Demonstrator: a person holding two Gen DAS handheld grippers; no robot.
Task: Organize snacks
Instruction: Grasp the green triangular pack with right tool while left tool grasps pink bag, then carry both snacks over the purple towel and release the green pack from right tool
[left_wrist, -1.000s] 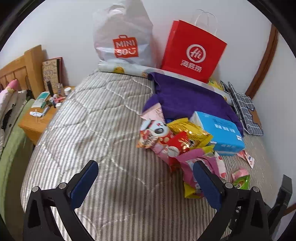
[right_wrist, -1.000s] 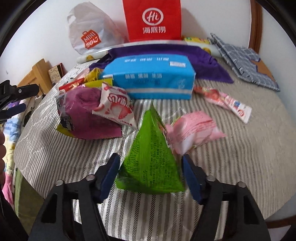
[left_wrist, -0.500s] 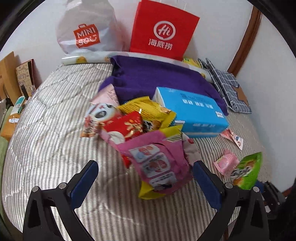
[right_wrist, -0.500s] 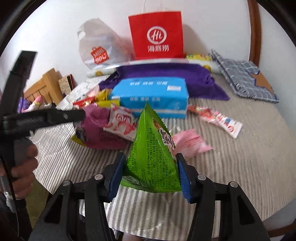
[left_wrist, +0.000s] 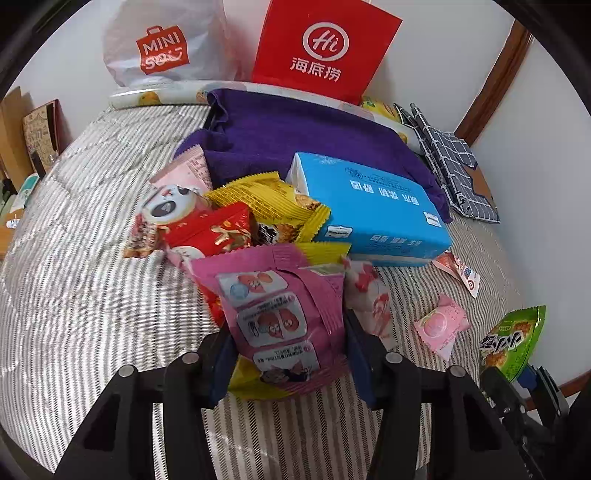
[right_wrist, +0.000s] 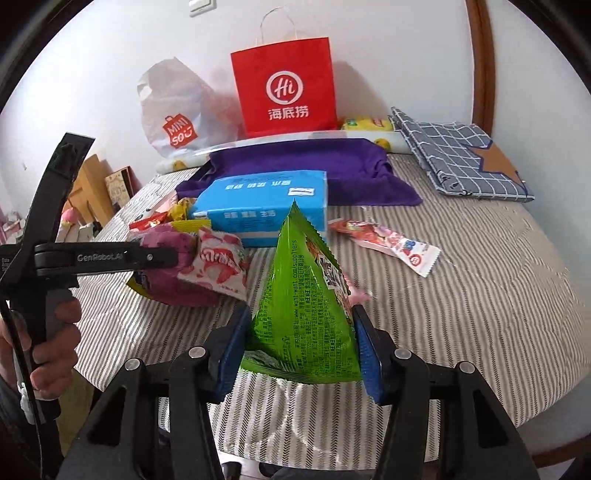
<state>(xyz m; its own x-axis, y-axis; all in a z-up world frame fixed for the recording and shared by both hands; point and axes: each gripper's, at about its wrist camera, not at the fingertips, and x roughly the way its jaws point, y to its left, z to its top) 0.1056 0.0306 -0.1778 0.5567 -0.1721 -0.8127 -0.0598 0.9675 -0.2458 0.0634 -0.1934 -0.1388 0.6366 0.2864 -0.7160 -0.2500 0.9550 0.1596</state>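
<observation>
Closing on the pink packet (left_wrist: 284, 325), the left gripper (left_wrist: 288, 354) is clamping it near the bed's front edge while the right gripper (right_wrist: 299, 347) is pinching the green packet (right_wrist: 303, 314) upright.

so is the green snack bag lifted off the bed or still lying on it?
Lifted: the green snack bag is clamped in the right claw, its lower edge above the striped bedspread.

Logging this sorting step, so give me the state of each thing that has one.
Left hand-held gripper: just closed on the pink snack bag.
Right hand-held gripper: shut on the green snack bag, lifted.
Blue tissue pack: lying flat, sealed.
Red paper bag: upright.
</observation>
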